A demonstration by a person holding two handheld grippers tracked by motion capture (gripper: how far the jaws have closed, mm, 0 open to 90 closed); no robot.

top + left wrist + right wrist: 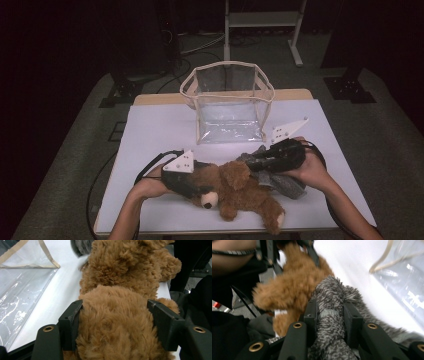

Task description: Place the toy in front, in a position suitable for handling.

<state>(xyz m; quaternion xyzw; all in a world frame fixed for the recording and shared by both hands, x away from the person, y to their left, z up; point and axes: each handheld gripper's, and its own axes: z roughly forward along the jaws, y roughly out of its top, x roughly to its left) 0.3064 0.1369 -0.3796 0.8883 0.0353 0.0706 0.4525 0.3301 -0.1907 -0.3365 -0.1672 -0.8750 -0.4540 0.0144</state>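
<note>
1. Teddy bear (235,192) lies at the table's (150,135) near edge; left gripper (115,325) clamps its head.
2. Right gripper view shows grey fuzzy cloth (329,322) pinched by the right gripper (329,315).
3. Both forearms reach inward, low.

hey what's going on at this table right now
A person at a white table works with a gripper in each hand. The left gripper is clamped around a brown teddy bear lying near the front edge. The right gripper is closed on a grey fuzzy cloth right beside the bear. Behind them stands a clear plastic bag with beige trim, open at the top and apparently empty. Neither item is in the bag yet.
</note>
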